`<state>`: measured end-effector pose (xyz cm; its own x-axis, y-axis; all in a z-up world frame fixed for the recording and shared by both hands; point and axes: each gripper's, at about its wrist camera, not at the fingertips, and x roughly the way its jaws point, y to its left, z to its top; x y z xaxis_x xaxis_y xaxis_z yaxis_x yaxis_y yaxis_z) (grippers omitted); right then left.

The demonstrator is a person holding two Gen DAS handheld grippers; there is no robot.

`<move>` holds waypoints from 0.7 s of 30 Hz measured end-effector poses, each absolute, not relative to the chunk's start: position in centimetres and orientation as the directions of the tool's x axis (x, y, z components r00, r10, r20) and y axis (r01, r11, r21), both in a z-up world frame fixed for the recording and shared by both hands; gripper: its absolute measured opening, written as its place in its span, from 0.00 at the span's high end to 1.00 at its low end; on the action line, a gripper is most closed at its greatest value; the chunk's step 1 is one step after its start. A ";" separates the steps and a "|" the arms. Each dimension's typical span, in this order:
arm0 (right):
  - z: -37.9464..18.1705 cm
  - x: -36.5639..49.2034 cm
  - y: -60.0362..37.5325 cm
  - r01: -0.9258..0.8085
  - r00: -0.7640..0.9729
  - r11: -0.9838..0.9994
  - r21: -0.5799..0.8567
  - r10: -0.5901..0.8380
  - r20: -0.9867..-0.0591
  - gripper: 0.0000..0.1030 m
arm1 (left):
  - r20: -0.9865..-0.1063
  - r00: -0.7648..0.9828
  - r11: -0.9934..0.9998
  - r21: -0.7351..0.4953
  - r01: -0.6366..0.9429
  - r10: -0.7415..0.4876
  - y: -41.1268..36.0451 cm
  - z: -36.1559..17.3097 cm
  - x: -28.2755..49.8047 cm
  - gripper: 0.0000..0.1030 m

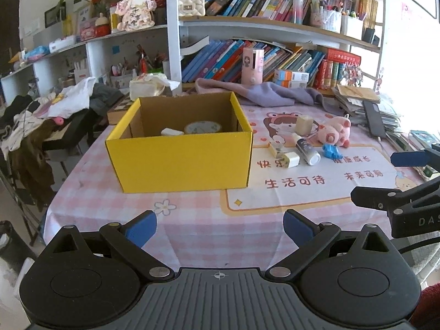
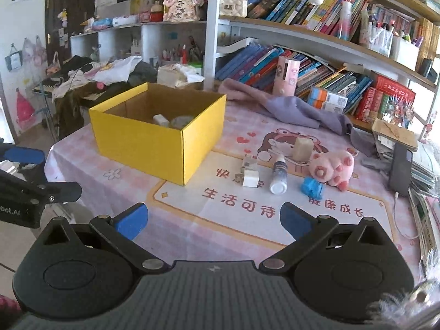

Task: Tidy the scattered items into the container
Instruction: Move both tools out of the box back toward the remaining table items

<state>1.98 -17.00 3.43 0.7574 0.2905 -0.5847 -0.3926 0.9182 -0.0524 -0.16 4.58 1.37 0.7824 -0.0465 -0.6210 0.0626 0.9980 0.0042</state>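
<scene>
Both grippers, the left gripper (image 1: 220, 227) and the right gripper (image 2: 213, 220), are wide apart and hold nothing above the pink tablecloth (image 2: 178, 228). Farther back, on the left, sits the yellow box (image 1: 181, 162). Right of it lie a white charger (image 2: 250, 178), a small bottle (image 2: 279, 174), a blue toy (image 2: 312, 188) and a pink pig (image 2: 332, 166).

A white-framed bookshelf (image 1: 275, 24) crammed with leaning books fills the wall from twelve to two o'clock. Lower white shelves (image 1: 90, 41) run toward ten o'clock. Strong daylight washes in at three o'clock. A pink checked tablecloth (image 1: 110, 198) covers the table; clothes (image 1: 66, 101) are heaped at nine o'clock.
</scene>
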 end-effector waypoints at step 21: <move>1.6 1.7 -19.4 -0.321 0.754 0.945 -0.066 0.213 -0.621 0.00 | -0.676 0.725 0.955 0.113 0.274 -0.128 -2.1 -0.4 0.7 0.03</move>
<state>1.73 -19.42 1.59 0.7540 0.2130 -0.6214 -0.3215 0.9446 -0.0663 0.66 -2.13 -0.42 0.7252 -0.1281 -0.6765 0.2743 0.9550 0.1132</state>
